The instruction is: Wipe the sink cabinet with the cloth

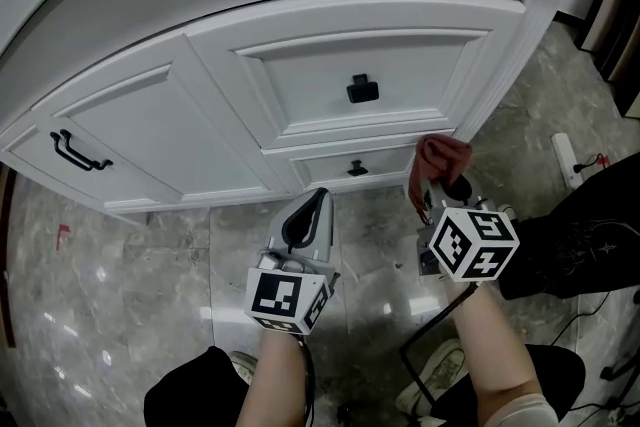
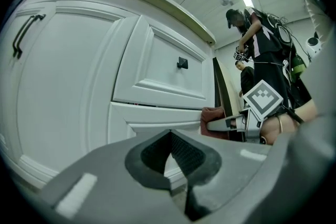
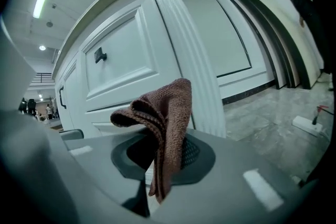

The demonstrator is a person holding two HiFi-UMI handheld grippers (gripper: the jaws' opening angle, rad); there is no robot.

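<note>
The white sink cabinet [image 1: 300, 65] fills the upper head view, with a door on the left, a large drawer in the middle and a small low drawer [image 1: 356, 167]. My right gripper [image 1: 432, 183] is shut on the brown cloth [image 1: 440, 158], held close to the cabinet's lower right corner post [image 3: 191, 60]. In the right gripper view the cloth [image 3: 165, 123] sticks up from between the jaws. My left gripper [image 1: 308, 215] is shut with nothing in it, in front of the bottom rail. From the left gripper view the cloth [image 2: 212, 118] shows beside the small drawer.
Black handles: a bar pull on the door [image 1: 78, 151], a knob on the large drawer [image 1: 362, 90]. Grey marble floor [image 1: 120, 285] below. A white power strip [image 1: 568, 160] and cables lie on the floor at right. Other people stand in the background [image 2: 252, 44].
</note>
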